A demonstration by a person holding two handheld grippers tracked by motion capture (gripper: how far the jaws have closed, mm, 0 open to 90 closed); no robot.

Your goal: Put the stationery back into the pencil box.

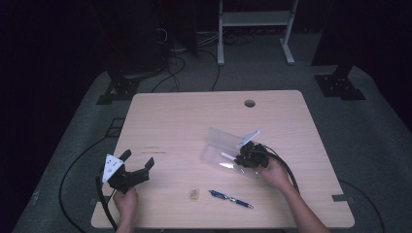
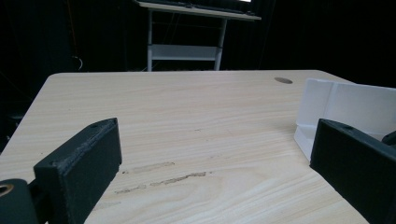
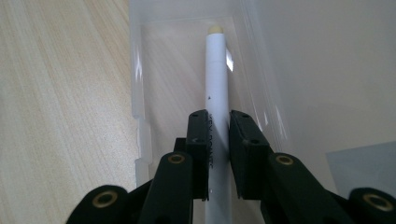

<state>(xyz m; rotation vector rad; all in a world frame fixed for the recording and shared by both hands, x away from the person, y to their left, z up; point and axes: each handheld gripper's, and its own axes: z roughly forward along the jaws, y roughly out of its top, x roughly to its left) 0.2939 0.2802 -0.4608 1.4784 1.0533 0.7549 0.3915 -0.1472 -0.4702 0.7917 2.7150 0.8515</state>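
From above: one clear plastic box [image 1: 218, 148], one blue pen [image 1: 231, 198], one small tan bit [image 1: 194, 194] too tiny to identify. Left gripper [image 1: 137, 162] spread wide over bare table [image 1: 194, 116]. Its own view cuts the box [image 2: 345, 109] off at the edge. Right gripper [image 3: 218, 122] pinches one white pen [image 3: 216, 70] lying inside the box [image 3: 140, 93].

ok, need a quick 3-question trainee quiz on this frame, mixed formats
1. True or false: the right tool is shut on the white pen.
2. Where does the white pen lie? A) on bare table B) inside the clear plastic case C) on the floor
3. Fill in: the blue pen lies on the table beside a small tan ____.

The left tool is open, holding nothing.

Key: 1 true; 2 B; 3 eraser
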